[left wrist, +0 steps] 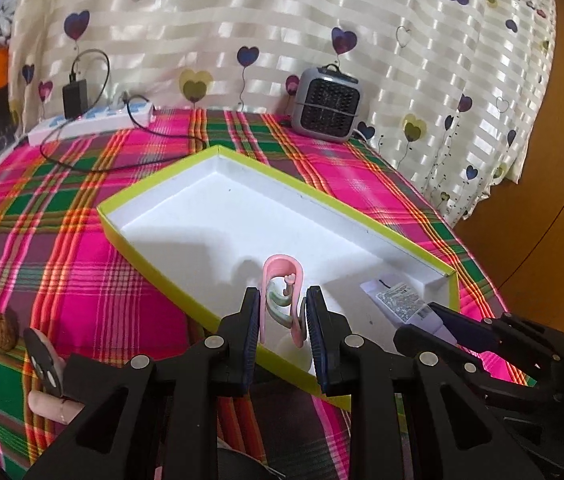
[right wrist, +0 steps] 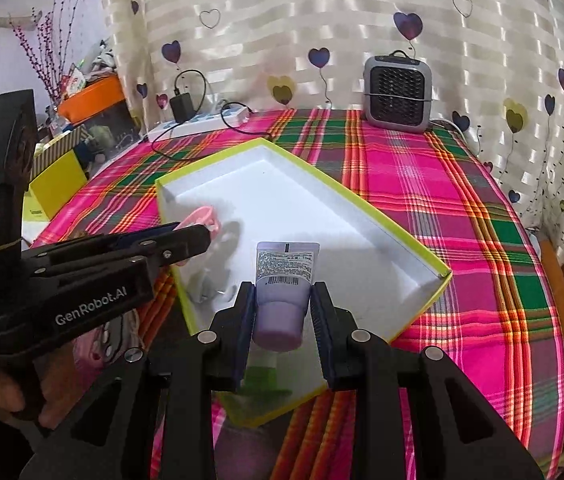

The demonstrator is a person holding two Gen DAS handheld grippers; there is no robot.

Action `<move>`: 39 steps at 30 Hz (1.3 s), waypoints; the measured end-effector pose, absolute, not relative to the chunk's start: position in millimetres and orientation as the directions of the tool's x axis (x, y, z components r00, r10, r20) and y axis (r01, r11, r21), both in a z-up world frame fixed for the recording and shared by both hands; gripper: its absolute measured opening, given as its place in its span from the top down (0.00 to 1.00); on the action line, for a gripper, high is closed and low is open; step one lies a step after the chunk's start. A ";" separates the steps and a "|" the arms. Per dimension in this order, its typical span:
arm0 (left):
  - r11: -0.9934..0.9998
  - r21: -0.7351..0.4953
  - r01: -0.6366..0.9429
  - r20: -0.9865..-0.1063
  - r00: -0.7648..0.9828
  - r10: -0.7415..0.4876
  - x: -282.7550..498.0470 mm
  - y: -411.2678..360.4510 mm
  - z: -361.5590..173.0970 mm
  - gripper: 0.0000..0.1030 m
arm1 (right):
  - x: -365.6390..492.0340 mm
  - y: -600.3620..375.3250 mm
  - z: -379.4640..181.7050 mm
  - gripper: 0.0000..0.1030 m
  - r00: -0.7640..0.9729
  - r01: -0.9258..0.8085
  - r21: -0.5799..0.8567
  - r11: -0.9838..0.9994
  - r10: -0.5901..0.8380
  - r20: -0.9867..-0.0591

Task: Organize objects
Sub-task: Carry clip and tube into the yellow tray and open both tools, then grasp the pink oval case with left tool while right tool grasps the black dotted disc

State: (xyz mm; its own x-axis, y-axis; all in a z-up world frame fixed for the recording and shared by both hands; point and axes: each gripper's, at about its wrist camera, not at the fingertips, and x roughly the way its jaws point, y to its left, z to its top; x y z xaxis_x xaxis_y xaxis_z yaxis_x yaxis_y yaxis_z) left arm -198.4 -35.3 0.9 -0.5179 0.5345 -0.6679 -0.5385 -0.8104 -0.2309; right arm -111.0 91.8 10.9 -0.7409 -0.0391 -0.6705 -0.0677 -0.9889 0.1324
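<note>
While left fingers (left wrist: 282, 312) pinch a pink clip (left wrist: 282, 296), right fingers (right wrist: 282, 312) squeeze a lilac tube (right wrist: 284, 280).

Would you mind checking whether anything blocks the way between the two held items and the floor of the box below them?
Nothing visible does. The left gripper holds the pink clip and the right gripper the lavender tube directly over the open box, whose white floor is bare beneath them.

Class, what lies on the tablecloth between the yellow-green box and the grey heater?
Only bare plaid tablecloth separates box from heater, clearest in the right wrist view.
</note>
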 end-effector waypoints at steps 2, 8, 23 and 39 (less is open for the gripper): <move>-0.807 -0.240 -0.540 -0.675 -0.505 0.539 -200.7 -34.2 -1.5 0.79 | -114.4 93.6 8.3 0.71 -0.735 -0.075 0.133 -0.988 -0.035 -0.677; -0.801 -0.235 -0.551 -0.676 -0.500 0.542 -202.4 -30.6 -3.2 0.79 | -120.0 94.9 1.7 0.71 -0.724 -0.087 0.142 -0.986 -0.036 -0.689; -0.807 -0.343 -0.480 -0.556 -0.589 0.586 -202.3 -65.2 23.4 0.79 | -107.5 99.1 16.8 0.55 -0.807 -0.083 0.200 -0.976 -0.052 -0.588; -0.831 -0.456 -0.318 -0.419 -0.748 0.516 -164.7 -168.9 45.6 0.69 | -74.7 38.0 38.0 0.55 -0.813 0.129 0.180 -0.975 -0.208 -0.544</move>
